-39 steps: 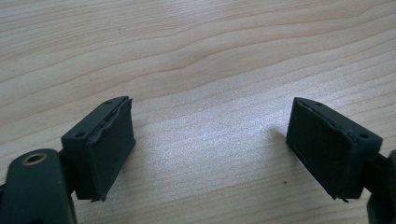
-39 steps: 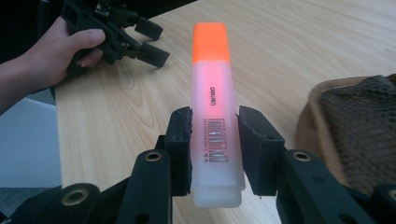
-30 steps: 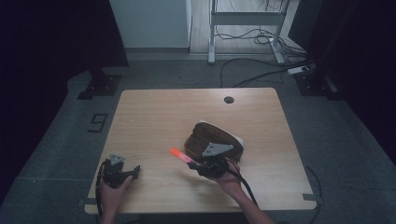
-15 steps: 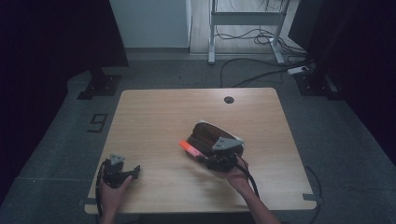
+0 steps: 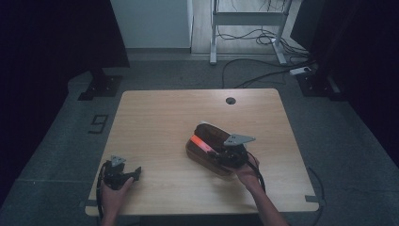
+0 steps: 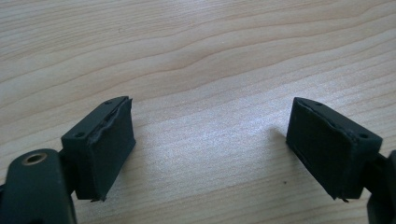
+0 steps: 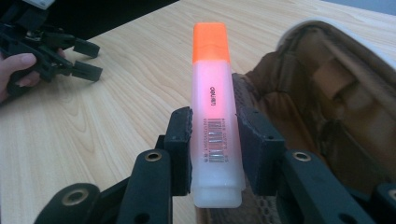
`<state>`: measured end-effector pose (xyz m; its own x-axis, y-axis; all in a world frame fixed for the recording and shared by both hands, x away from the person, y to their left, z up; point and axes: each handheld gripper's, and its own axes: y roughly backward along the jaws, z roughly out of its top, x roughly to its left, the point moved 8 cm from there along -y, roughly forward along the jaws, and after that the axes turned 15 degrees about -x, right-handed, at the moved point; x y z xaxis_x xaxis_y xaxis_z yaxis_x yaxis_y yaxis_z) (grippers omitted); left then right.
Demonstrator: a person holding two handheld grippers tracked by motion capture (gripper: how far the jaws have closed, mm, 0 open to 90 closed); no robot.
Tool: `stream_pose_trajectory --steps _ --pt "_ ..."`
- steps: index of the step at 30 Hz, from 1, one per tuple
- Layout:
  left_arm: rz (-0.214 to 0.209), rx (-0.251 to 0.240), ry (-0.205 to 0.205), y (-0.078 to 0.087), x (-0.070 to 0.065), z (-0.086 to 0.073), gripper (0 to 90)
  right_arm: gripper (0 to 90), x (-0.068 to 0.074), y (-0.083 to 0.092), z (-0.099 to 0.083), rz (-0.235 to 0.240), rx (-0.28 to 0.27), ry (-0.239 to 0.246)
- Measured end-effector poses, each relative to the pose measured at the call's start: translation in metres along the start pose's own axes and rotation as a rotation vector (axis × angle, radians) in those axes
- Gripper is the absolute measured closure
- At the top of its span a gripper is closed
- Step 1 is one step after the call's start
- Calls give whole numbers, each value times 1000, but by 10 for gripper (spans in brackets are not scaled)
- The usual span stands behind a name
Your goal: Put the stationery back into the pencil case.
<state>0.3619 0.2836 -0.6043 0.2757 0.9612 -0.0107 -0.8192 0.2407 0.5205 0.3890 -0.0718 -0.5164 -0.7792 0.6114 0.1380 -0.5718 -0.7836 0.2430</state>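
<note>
Since a second ago, the right tongs (image 7: 214,140), clamped on the orange plastic highlighter (image 7: 213,116), moved over the open brown fabric pencil case (image 5: 209,149). Dropping it inside remains. Left tongs (image 6: 210,154) rest open on the wooden tabletop (image 5: 160,117).

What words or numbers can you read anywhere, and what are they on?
"deli": small dark print running along the barrel of the orange highlighter clamped in the right gripper.
Barcode with digits beside it, on the same highlighter: too small to read.
"9": a dark sign on the floor left of the table.
</note>
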Motion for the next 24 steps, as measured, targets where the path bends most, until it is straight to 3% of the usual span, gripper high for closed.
stream_pose_trajectory --steps 24 --pt "0 0 0 0 0 0 149 652 -35 19 0 -64 4 -6"
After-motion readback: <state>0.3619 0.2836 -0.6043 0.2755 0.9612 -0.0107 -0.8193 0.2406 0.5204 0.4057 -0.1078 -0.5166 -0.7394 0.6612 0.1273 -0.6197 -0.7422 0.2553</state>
